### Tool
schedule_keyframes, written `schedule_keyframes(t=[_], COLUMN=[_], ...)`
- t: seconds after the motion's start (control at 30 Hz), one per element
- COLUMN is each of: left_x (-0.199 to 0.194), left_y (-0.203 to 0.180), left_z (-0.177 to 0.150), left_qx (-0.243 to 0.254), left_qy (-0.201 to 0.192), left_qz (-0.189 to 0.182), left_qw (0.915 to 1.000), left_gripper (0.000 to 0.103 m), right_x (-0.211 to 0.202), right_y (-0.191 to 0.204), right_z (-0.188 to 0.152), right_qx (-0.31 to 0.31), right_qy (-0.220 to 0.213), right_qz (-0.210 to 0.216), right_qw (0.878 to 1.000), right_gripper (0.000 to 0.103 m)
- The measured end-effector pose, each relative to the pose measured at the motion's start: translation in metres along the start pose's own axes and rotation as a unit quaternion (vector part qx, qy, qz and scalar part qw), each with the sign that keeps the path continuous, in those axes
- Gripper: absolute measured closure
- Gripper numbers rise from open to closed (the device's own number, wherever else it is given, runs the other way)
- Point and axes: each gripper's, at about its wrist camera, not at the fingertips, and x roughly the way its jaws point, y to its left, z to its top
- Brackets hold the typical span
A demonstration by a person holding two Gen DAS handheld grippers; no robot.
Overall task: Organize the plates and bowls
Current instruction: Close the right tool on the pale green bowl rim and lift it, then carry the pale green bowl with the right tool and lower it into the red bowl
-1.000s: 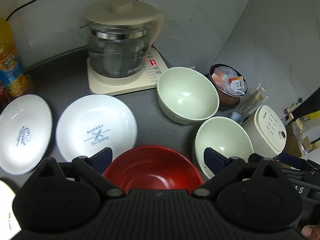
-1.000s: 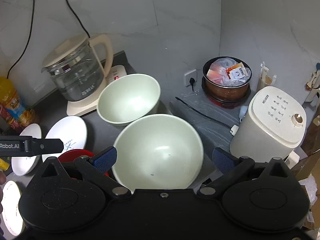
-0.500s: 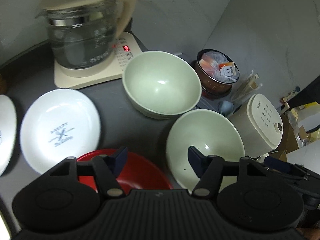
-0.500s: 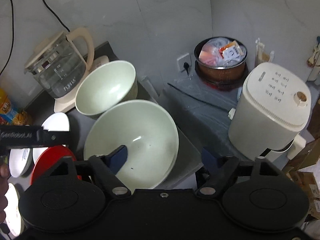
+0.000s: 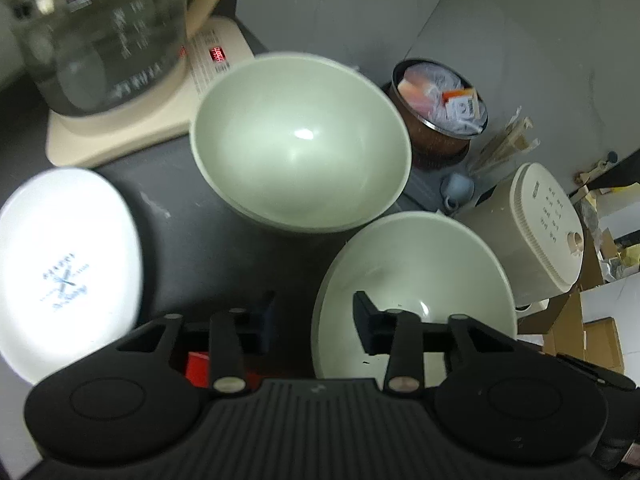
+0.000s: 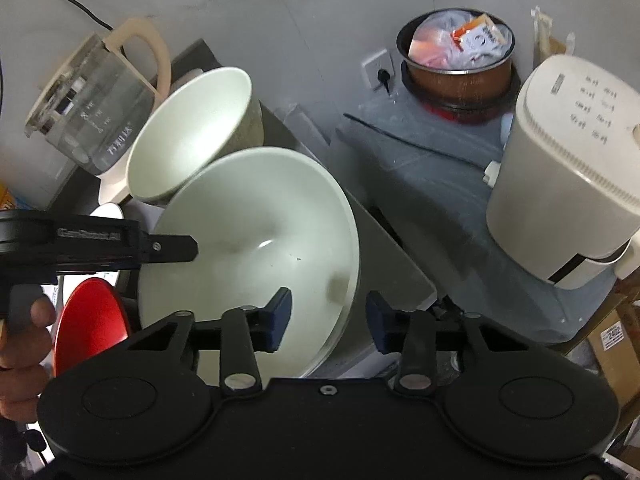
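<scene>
Two pale green bowls stand on the dark counter, a far one point(image 5: 300, 140) point(image 6: 192, 132) and a near one point(image 5: 416, 292) point(image 6: 256, 240). My left gripper point(image 5: 316, 320) straddles the near bowl's left rim, one finger inside and one outside. Its jaws are closing, and the pads still stand off the rim. My right gripper point(image 6: 328, 316) straddles the same bowl's right rim, also closing with a gap on both sides. A red bowl point(image 6: 92, 320) sits to the left, mostly hidden under my left gripper point(image 6: 188, 248). A white printed plate point(image 5: 68, 272) lies further left.
A glass kettle point(image 5: 100, 32) on its cream base stands behind the bowls. A brown pot of packets point(image 6: 460, 52) and a white appliance point(image 6: 568, 160) sit lower on the right, past the counter's edge point(image 6: 400, 264). A hand point(image 6: 24, 340) holds the left gripper.
Both grippers came down onto the near green bowl with jaws narrowing. The left one shifted right, from over the red bowl to the green bowl's left rim.
</scene>
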Motion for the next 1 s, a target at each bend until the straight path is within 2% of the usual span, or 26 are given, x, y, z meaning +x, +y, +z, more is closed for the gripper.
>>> schedule_keyframes(t=[0.13, 0.2, 0.3, 0.53, 1.0], left_x=[0.023, 0.029, 0.031, 0.016, -0.04], left_y=[0.001, 0.0, 0.0, -0.003, 0.003], left_z=[0.005, 0.005, 0.006, 0.007, 0.005], left_qx=[-0.01, -0.01, -0.01, -0.004, 0.007], left_qy=[0.031, 0.038, 0.044, 0.038, -0.008], left_qz=[-0.003, -0.004, -0.003, -0.022, -0.069], left_qw=[0.9995, 0.9992, 0.999, 0.999, 0.9976], left_gripper=[0.088, 0.092, 0.093, 0.093, 0.093], right_x=[0.006, 0.006, -0.001, -0.025, -0.077], right_y=[-0.001, -0.002, -0.005, 0.006, 0.042], right_z=[0.002, 0.004, 0.005, 0.001, -0.004], right_qx=[0.006, 0.016, 0.024, 0.013, -0.002], right_qy=[0.002, 0.003, -0.007, -0.037, -0.107], right_qz=[-0.003, -0.003, -0.007, -0.024, -0.033], right_qw=[1.0, 1.0, 1.0, 0.999, 0.994], right_gripper=[0.078, 0.079, 0.086, 0.086, 0.087])
